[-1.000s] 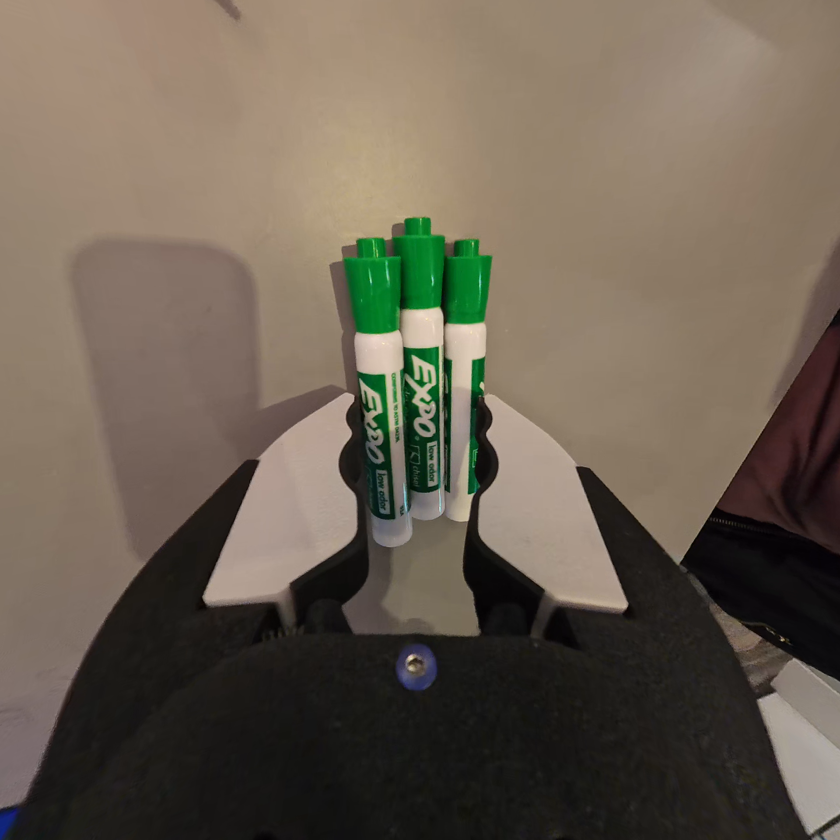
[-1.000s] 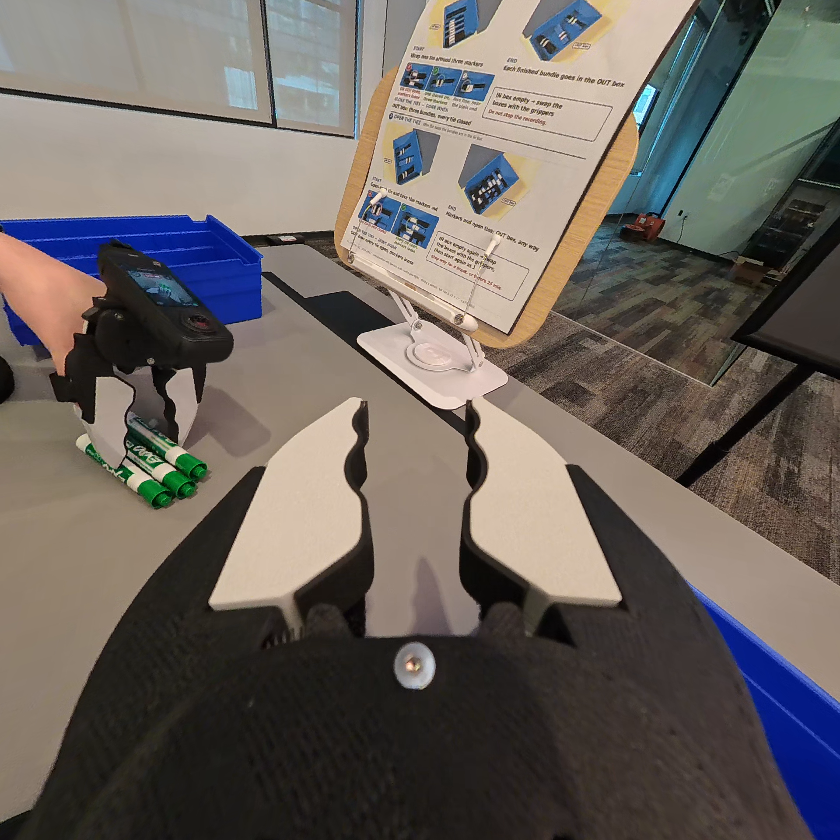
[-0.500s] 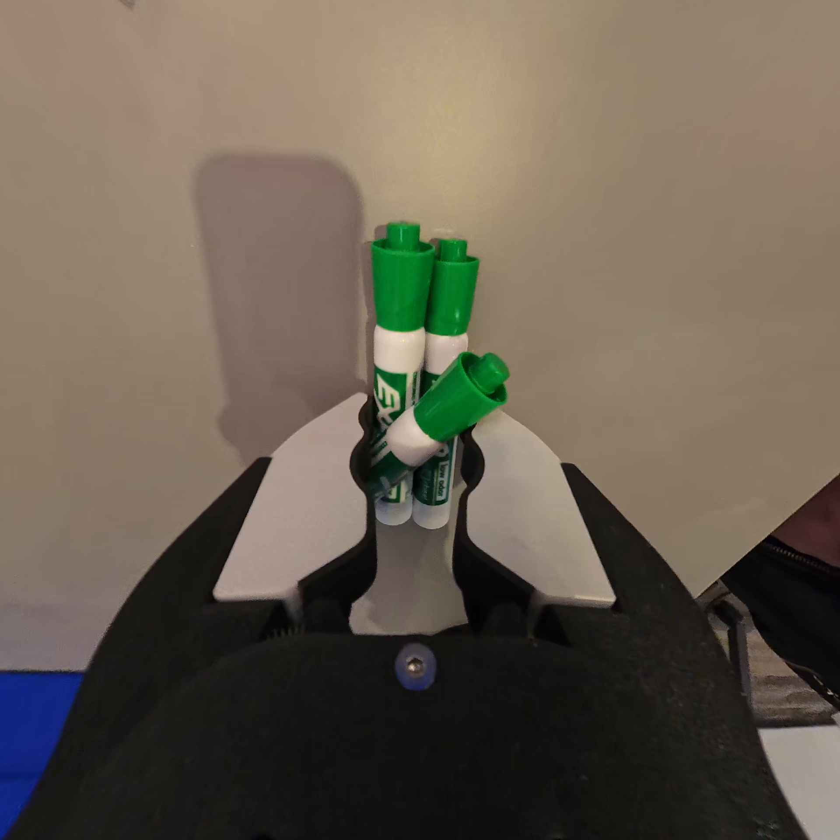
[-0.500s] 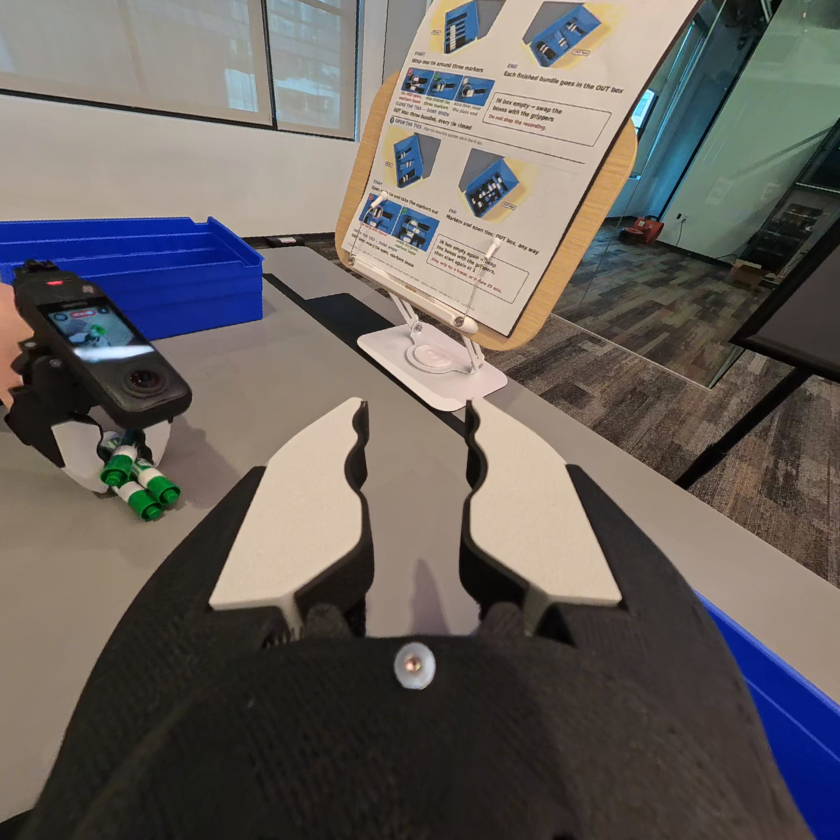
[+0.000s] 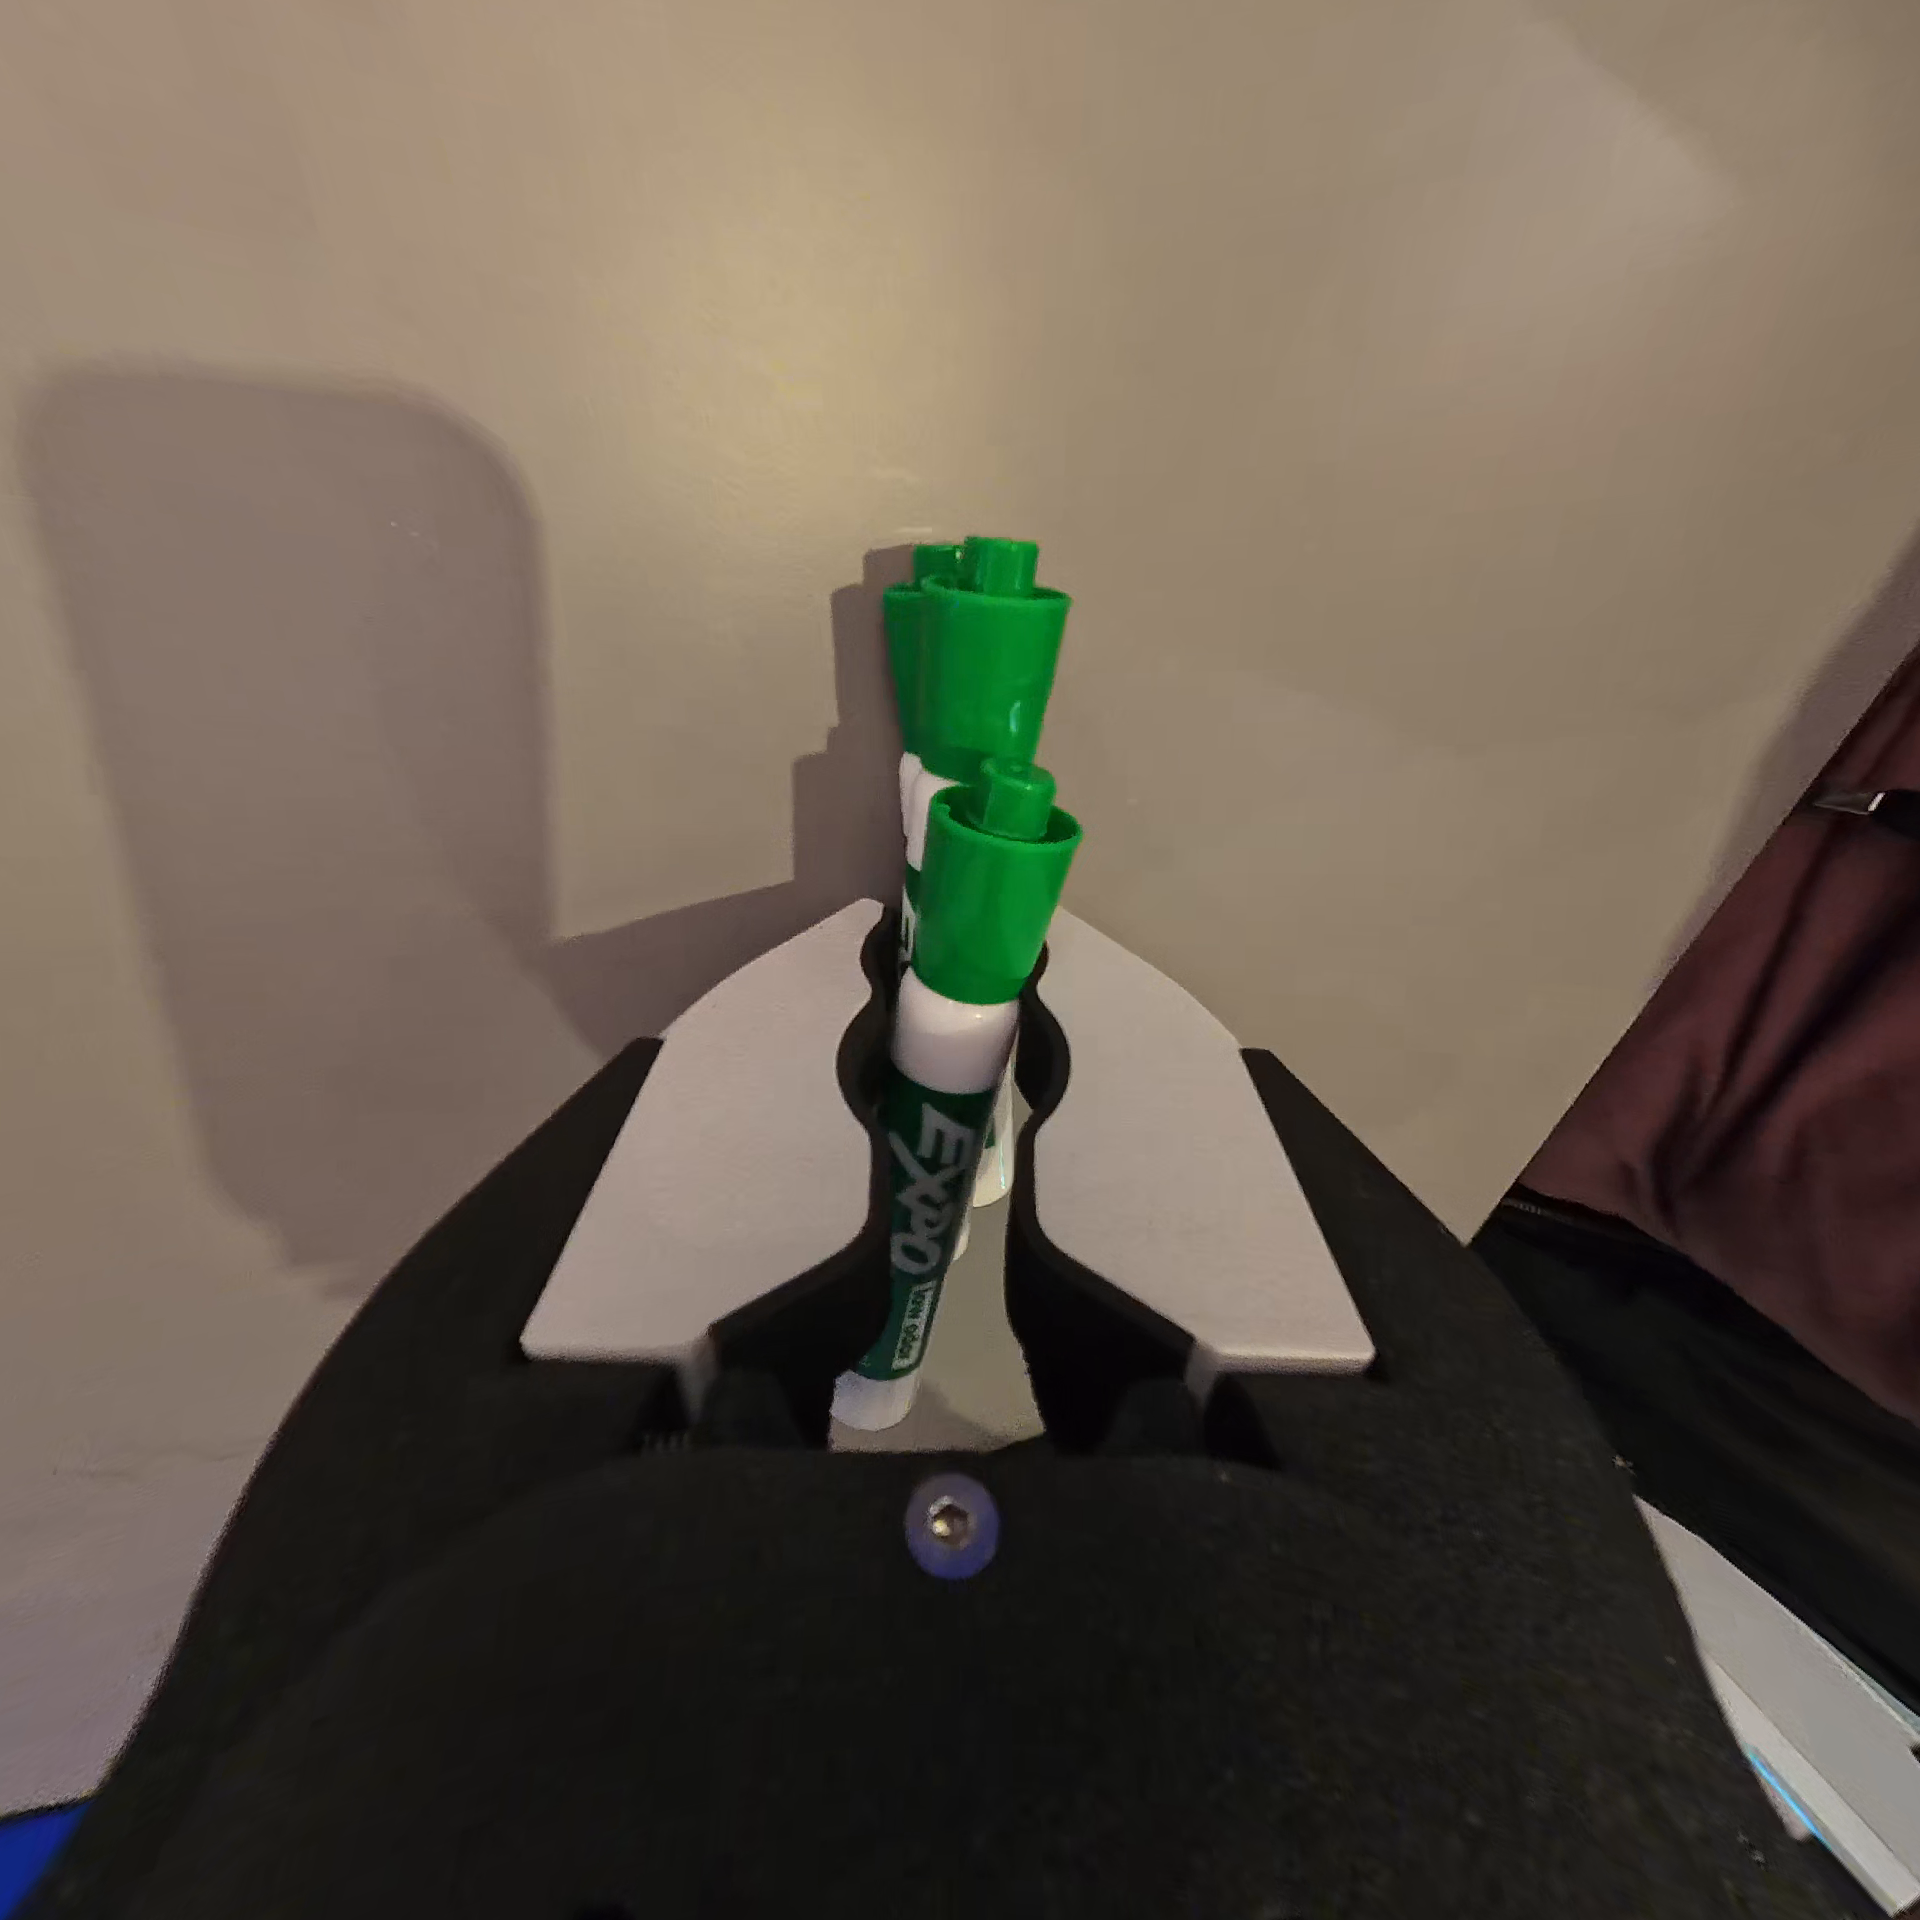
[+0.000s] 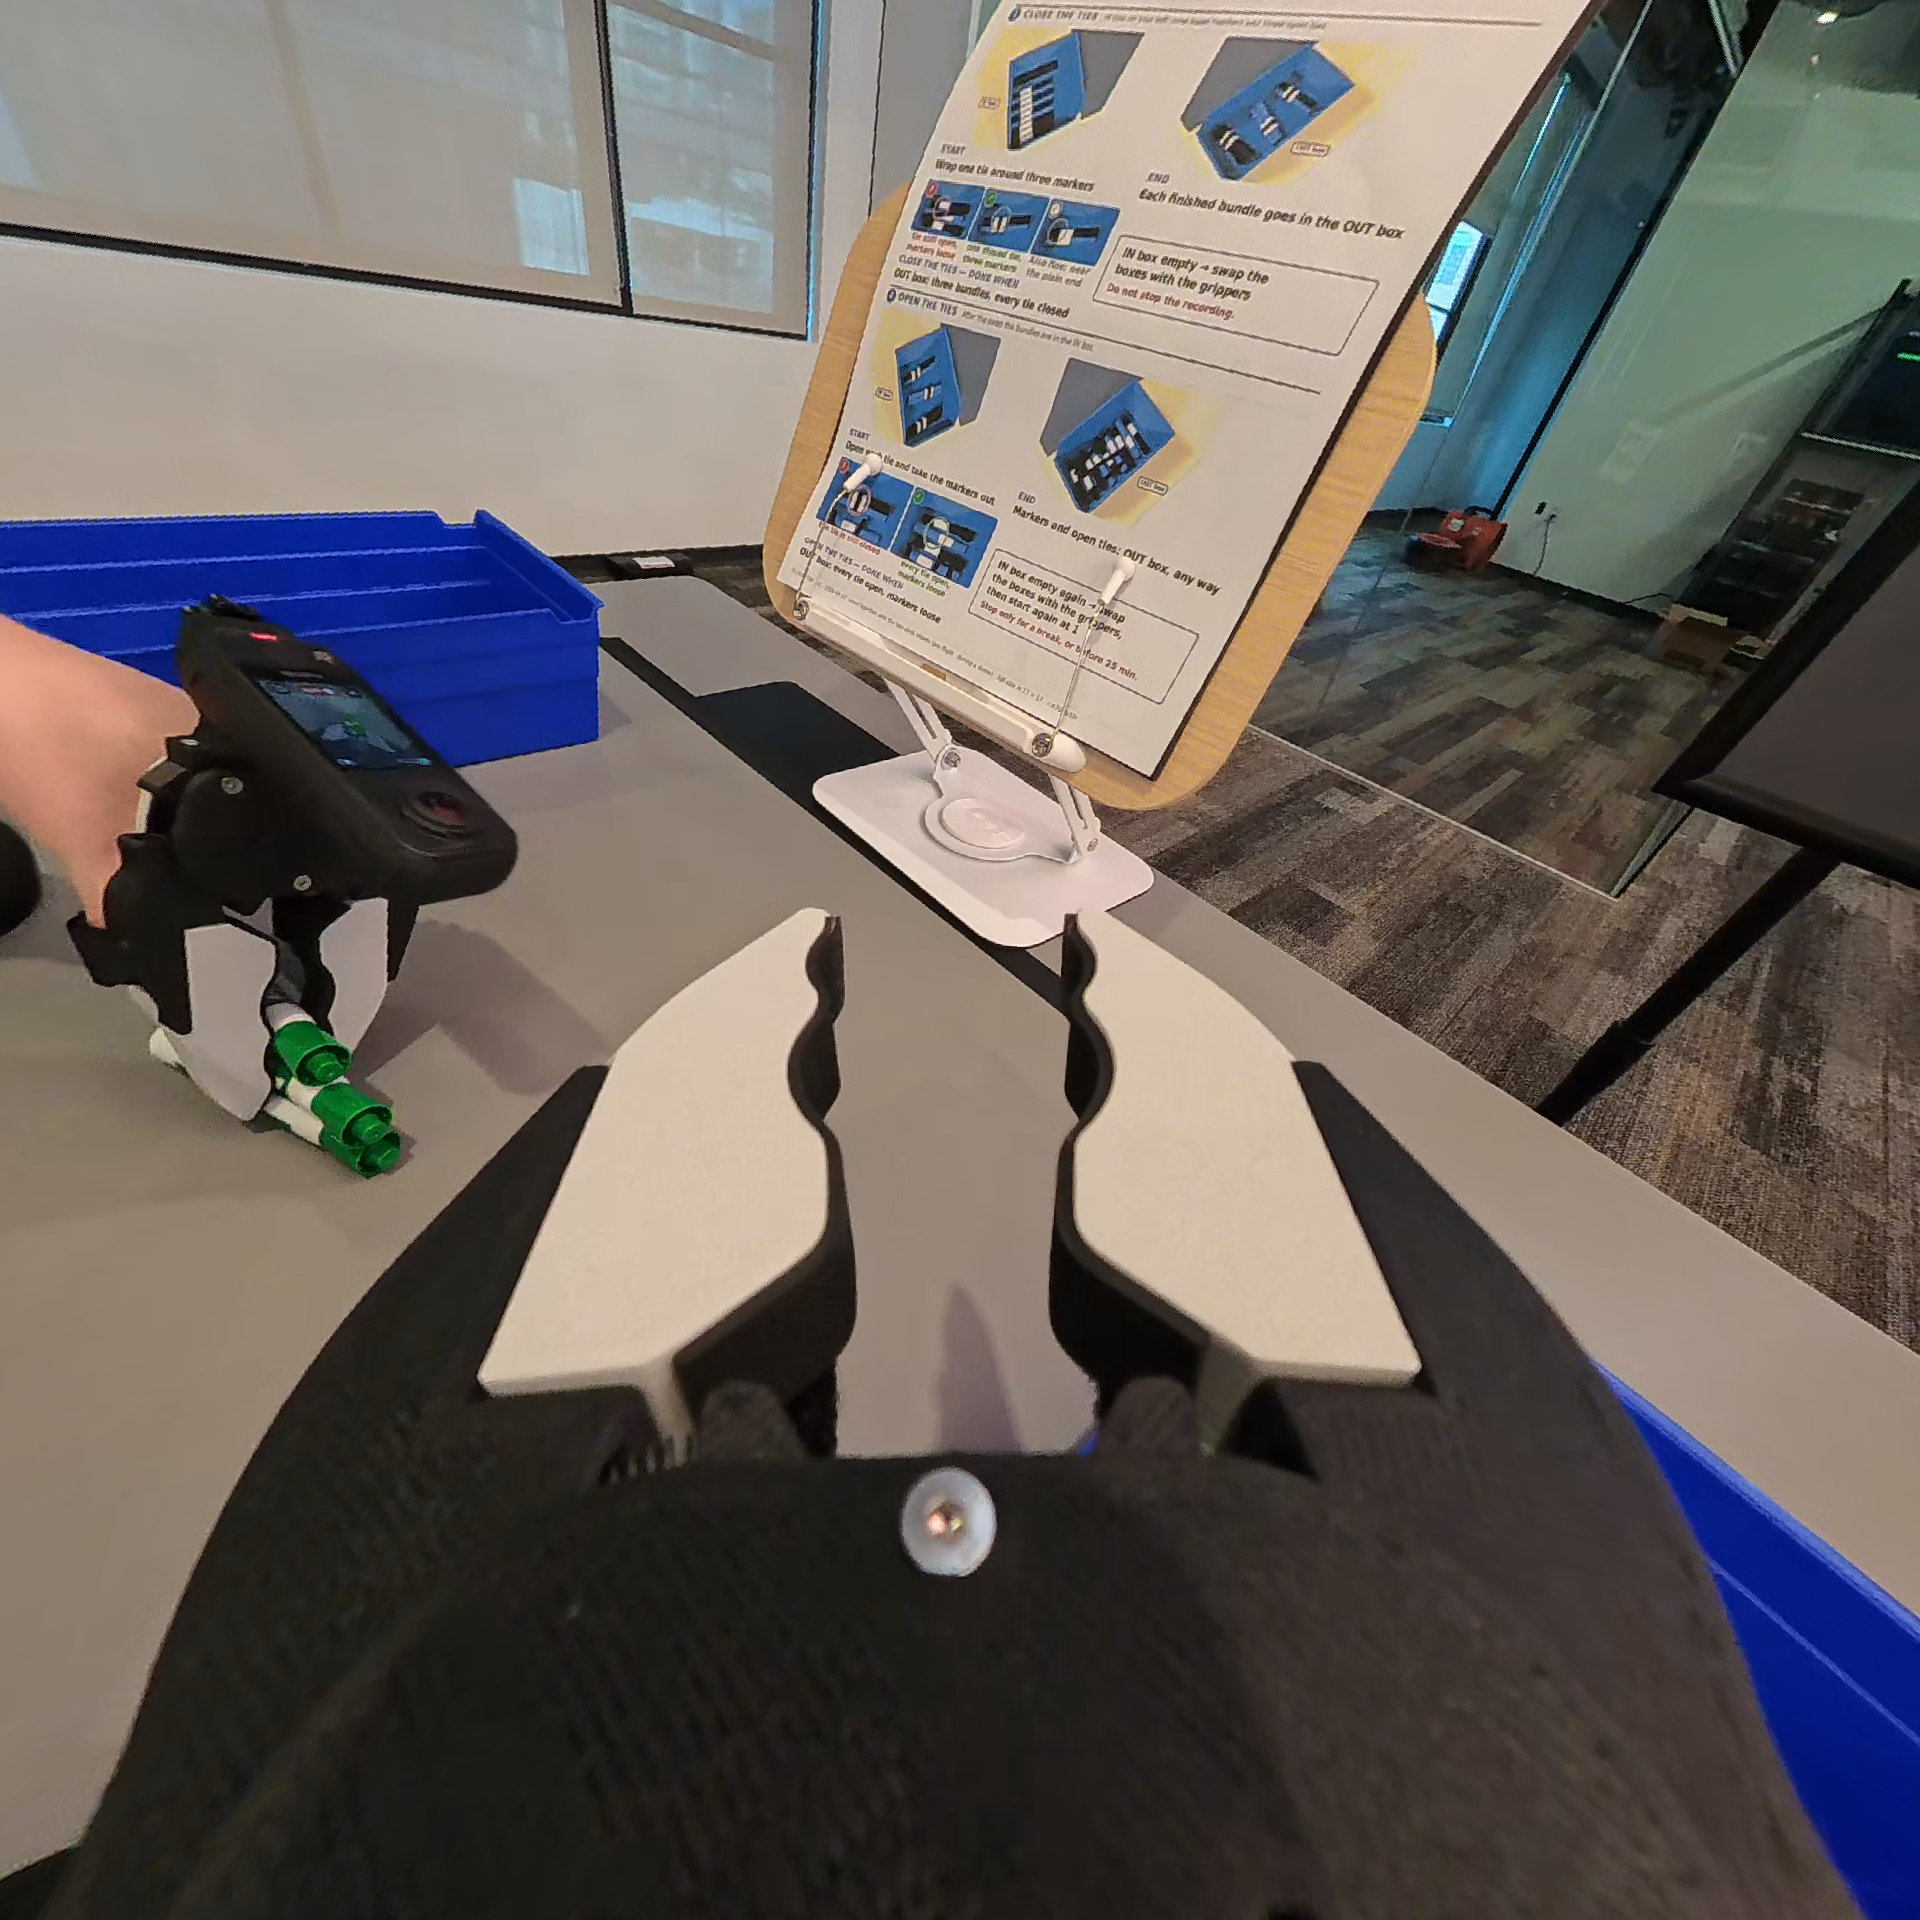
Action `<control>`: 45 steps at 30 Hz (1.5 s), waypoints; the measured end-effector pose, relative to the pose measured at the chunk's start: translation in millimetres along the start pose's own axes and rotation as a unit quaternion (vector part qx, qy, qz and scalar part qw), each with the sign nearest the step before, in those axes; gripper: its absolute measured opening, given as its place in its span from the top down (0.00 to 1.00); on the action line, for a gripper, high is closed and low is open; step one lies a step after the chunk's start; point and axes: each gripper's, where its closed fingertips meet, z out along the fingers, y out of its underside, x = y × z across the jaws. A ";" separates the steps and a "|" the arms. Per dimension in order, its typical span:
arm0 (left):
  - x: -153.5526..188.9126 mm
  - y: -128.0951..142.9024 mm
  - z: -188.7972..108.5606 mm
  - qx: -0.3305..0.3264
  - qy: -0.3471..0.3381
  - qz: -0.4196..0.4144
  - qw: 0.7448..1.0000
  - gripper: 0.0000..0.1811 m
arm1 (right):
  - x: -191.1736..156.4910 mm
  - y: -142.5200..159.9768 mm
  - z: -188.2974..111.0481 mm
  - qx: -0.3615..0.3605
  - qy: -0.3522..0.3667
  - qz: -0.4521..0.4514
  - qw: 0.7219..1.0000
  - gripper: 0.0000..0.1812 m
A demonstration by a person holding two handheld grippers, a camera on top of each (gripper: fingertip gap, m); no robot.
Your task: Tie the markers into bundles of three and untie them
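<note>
Pinching a stack of three green-capped markers point(image 5: 961, 1049) between its white fingers, the left gripper point(image 5: 954, 935) points down at the grey table point(image 5: 1299, 468), caps facing away from its camera. One marker sits on top of the other two, slid back toward the gripper body, so its cap ends short of theirs. From the right wrist view the same left gripper point(image 6: 275, 1039) stands at the table's left side, a person's hand point(image 6: 73, 748) behind its black camera housing; the markers point(image 6: 332, 1101) stick out past the fingers, the lower caps on or just above the table point(image 6: 644, 852), contact not resolvable. Whether any tie sits around them cannot be told. The right gripper point(image 6: 948, 935) hovers over the table well apart from the markers, its jaws spread with nothing between them. A blue bin point(image 6: 416, 613) stands at the far left behind the left gripper. An instruction sheet on a wooden-backed stand point(image 6: 1091, 416) sits on a white base at the far table edge. Another blue bin's edge point(image 6: 1818, 1621) shows at lower right.
</note>
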 end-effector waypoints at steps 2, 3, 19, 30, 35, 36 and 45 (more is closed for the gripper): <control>0.4 0.1 0.4 0.002 -0.016 -0.005 1.000 0.89 | 0.4 0.5 0.1 -0.001 0.001 0.000 1.000 0.77; 0.4 0.3 0.4 -0.002 -0.029 -0.011 1.000 0.88 | 0.3 0.6 0.2 -0.001 0.001 0.000 1.000 0.77; 2.6 -1.3 7.6 -0.035 -0.178 0.017 0.983 0.90 | -2.1 -1.6 -1.1 0.000 0.000 -0.004 1.000 0.77; 5.7 -21.1 -28.3 0.165 -0.134 0.015 0.977 0.89 | -3.9 2.2 3.9 -0.008 -0.007 -0.004 1.000 0.77; 8.3 -38.4 -69.3 0.346 -0.090 0.013 0.934 0.89 | -5.1 3.9 6.4 -0.012 -0.009 -0.004 1.000 0.77; 9.0 -42.5 -77.1 0.393 -0.083 0.017 0.915 0.89 | -5.3 4.0 6.9 -0.013 -0.009 -0.004 1.000 0.77; 13.0 -39.4 -103.3 0.649 -0.089 0.060 0.753 0.90 | -14.6 5.5 17.5 -0.023 -0.023 -0.015 0.999 0.77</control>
